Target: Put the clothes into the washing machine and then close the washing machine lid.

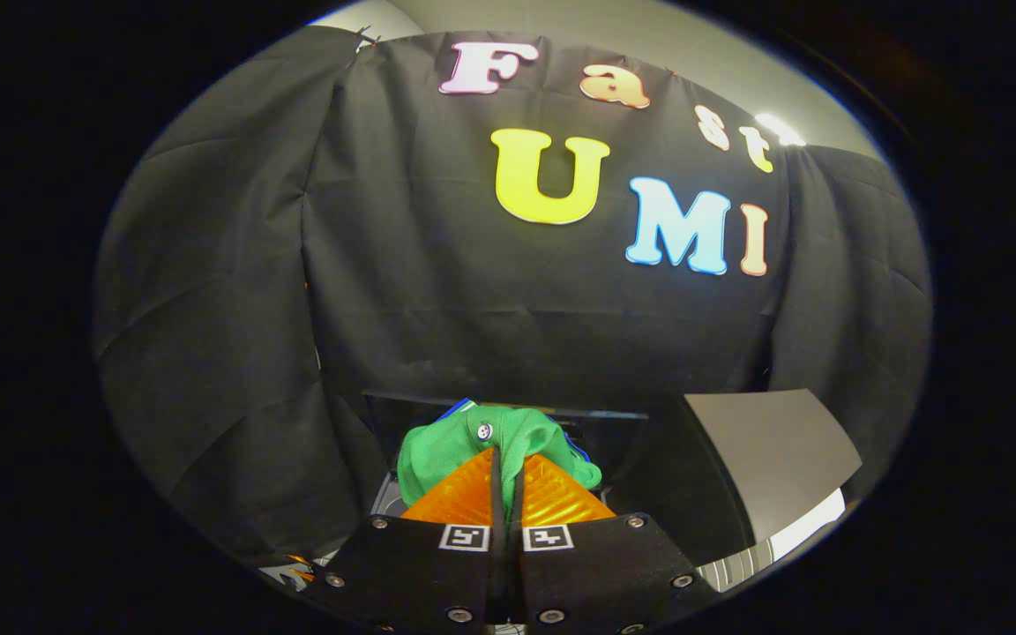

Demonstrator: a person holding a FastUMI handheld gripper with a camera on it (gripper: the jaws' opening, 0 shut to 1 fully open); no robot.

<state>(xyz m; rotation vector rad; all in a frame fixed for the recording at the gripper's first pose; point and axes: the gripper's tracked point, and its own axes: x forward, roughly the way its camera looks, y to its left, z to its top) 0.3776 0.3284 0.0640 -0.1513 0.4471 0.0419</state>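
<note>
Orange fingers (552,503) of the gripper (505,459) are pinching together on the green garment (446,450), holding it bunched above the washing machine (720,494); judging by that thin pinch, cloth is risking slipping free or draping over the rim

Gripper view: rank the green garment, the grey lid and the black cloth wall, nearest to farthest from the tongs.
1. Green garment, pinched between the tongs.
2. Grey lid, raised, off to the right beyond the tips.
3. Black cloth wall, straight ahead behind everything.
</note>
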